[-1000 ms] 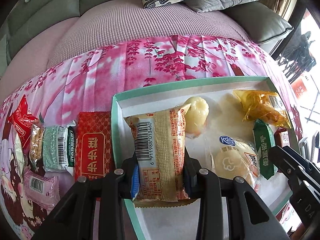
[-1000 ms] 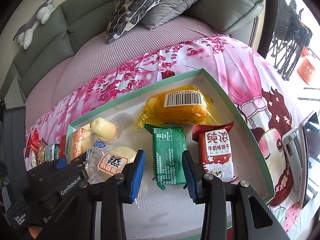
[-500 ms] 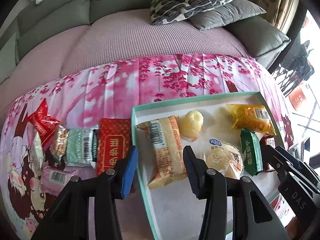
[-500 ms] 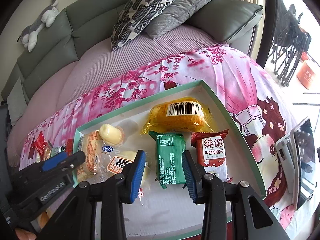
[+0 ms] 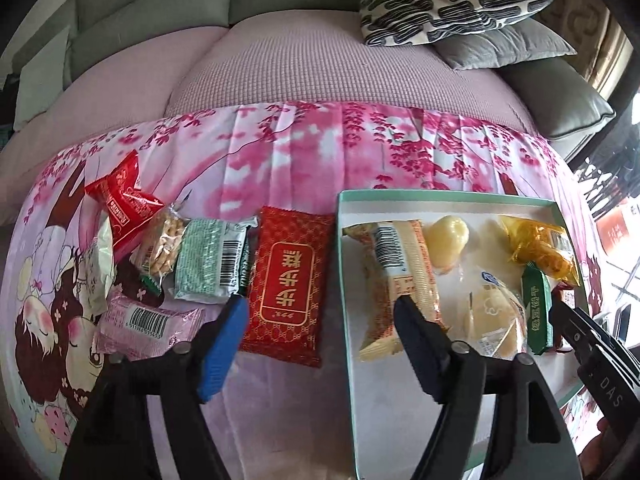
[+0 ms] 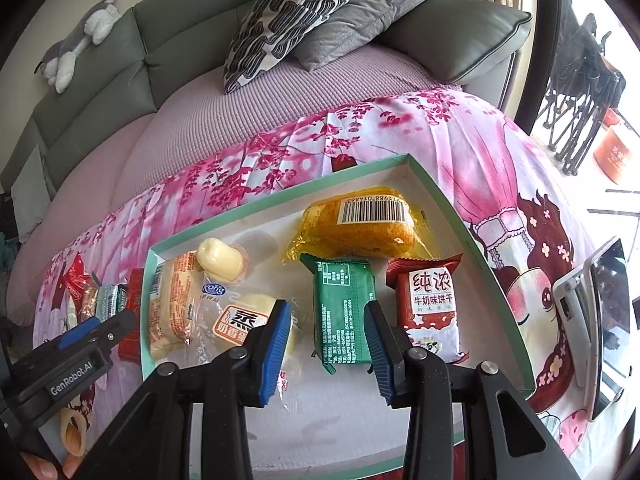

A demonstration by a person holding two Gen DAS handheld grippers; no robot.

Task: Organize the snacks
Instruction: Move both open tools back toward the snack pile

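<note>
A green-rimmed white tray (image 5: 345, 280) (image 6: 448, 208) holds several snacks: a beige barcode packet (image 5: 396, 276) (image 6: 170, 308), a pale bun (image 5: 446, 236), a clear-wrapped cake (image 6: 240, 320), a yellow packet (image 6: 360, 224), a green packet (image 6: 344, 308) and a red biscuit packet (image 6: 430, 308). My left gripper (image 5: 320, 328) is open and empty, above the red packet (image 5: 288, 284) left of the tray. My right gripper (image 6: 328, 336) is open and empty over the green packet.
Left of the tray on the pink floral cloth (image 5: 300, 152) lie a mint packet (image 5: 210, 264), a cracker packet (image 5: 164, 248), a red wrapper (image 5: 124, 200) and a pink packet (image 5: 148, 320). A sofa with cushions (image 6: 296, 12) is behind. A phone stand (image 6: 600, 320) is at right.
My left gripper let go of the beige barcode packet, which now lies in the tray, then opened wide and moved left and back toward the loose snacks. My right gripper barely moved.
</note>
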